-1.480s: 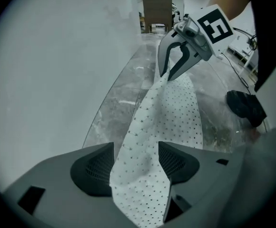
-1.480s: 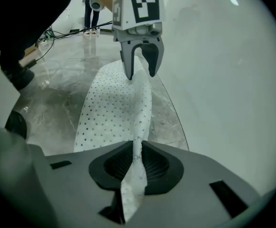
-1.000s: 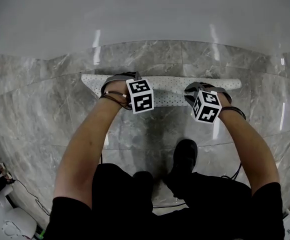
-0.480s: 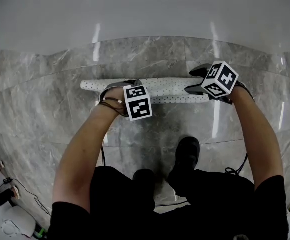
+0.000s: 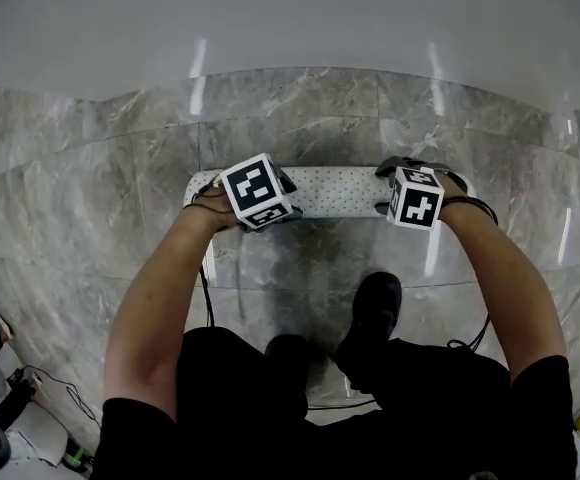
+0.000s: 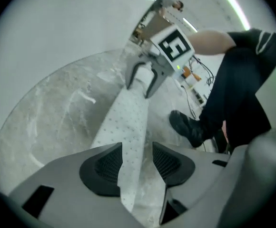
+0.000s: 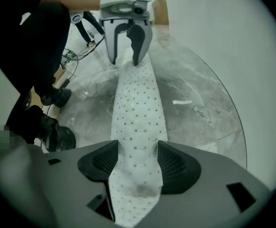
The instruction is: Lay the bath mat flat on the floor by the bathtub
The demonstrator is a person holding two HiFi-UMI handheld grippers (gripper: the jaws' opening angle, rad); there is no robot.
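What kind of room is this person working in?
Probably a bathroom: a glossy white bathtub wall borders a grey marble-tiled floor, where a white perforated bath mat lies.

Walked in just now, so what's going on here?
A person holds the left hand-held gripper and right hand-held gripper at the two ends of a white dotted bath mat, a narrow strip on the marble floor by the bathtub. Both have just been opening their jaws, the mat between them.
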